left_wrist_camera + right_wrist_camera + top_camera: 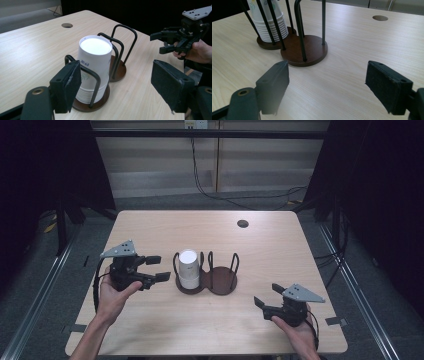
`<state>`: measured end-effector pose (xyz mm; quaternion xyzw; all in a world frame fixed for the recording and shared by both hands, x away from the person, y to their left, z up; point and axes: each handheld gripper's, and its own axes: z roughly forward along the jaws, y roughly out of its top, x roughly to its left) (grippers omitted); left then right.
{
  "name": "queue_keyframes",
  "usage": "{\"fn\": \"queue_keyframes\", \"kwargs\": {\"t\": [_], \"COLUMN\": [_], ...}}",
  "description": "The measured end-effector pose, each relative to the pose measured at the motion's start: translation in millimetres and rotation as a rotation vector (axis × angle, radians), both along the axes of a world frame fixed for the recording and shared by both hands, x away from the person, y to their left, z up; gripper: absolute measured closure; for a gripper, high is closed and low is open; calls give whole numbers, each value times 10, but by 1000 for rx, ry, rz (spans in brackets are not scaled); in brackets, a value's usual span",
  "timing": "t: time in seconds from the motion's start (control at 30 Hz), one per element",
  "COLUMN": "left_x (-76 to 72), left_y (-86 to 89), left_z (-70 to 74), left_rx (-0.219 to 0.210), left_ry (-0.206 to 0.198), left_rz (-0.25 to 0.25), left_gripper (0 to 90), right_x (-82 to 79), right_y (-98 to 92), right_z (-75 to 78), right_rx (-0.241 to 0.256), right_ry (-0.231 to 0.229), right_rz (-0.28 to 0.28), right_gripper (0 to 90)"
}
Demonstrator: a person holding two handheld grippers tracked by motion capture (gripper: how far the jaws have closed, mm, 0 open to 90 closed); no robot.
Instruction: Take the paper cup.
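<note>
The left gripper (154,268) was held with its jaws spread wide and nothing between them. In the left gripper view the two padded fingers (71,83) stood far apart, low in the picture, and the stack of paper cups (93,67) rose just beyond the left one, not touched by it. In the high view this gripper pointed at the stack (189,268) from the table's left side, its tips just short of the wire loops.

The right gripper (268,295) was likewise wide open and empty. In the right gripper view its pads (274,85) framed bare wood, with the nearer round base of the cup holder (312,51) a little way ahead of them and apart from them.

The cup holder (220,280) was a dark brown stand of two round bases joined side by side, each ringed by upright black wire loops. The left-hand base held the nested stack of white cups, which stood upright with printed sides and its many rims showing near the bottom. The right-hand base (225,279) held no cups.

The holder sat near the middle of the light wooden table (280,245), between the two grippers. A small round hole (243,223) lay in the tabletop farther back. Each gripper was held by a hand (112,297) coming in from the near edge.
</note>
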<state>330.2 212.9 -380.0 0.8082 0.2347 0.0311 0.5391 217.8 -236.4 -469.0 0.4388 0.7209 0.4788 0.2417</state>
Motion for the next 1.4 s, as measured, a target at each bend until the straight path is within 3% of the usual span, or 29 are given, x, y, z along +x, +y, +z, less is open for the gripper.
{"fn": "queue_keyframes", "kwargs": {"t": [0.6,0.87,1.0,1.1,1.23,1.33,1.4], "left_x": [191,256,293,350,402,452,477], "left_y": [-266,-386,-514,-585,-641,-687,-720], "left_z": [127,255,262,265,269,277,286], "left_rx": [114,167,215,252,269,333,348], "left_ry": [4,-31,-41,-19,0,2,12], "left_rz": [-17,-21,-30,-44,-43,-52,-57], "left_gripper": [241,245,245,255,270,278,278], "right_x": [8,11,12,11,8,13,14], "right_y": [28,42,42,41,40,44,48], "right_z": [-16,-20,-22,-22,-23,-28,-29], "right_rx": [-13,-12,-14,-13,-15,-18,-21], "right_ry": [18,28,29,30,32,36,37], "right_rz": [38,51,54,55,60,66,68], "right_gripper": [183,184,183,183,183,183,182]}}
